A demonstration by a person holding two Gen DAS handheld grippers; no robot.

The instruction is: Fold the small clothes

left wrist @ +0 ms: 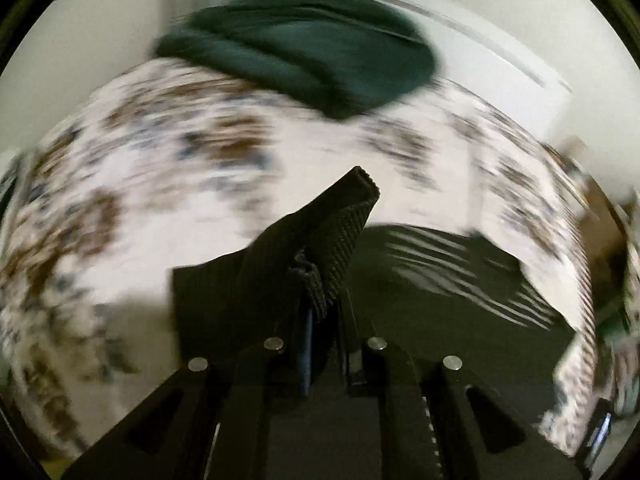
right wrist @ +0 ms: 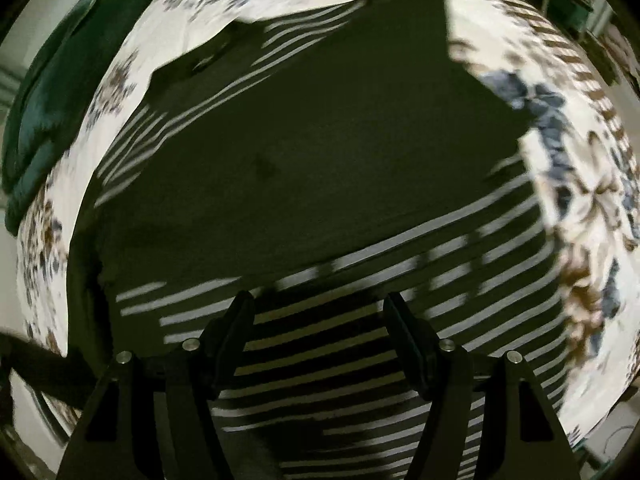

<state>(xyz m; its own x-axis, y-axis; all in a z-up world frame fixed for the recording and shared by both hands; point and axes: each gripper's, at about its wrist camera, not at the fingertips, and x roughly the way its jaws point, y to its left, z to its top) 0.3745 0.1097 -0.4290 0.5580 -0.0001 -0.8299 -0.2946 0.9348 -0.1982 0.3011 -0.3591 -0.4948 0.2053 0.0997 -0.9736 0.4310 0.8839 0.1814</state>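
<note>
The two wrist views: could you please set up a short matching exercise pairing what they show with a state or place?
Things:
1. left gripper
2. right gripper
3. dark green garment
4. black garment with white stripes

States or places:
A. jaws apart, nothing between them
B. bunched at the far edge of the floral sheet
C. shut on a ribbed black fabric edge
D. spread flat under the open gripper

Pairs: 1-C, 2-A, 3-B, 4-D
</note>
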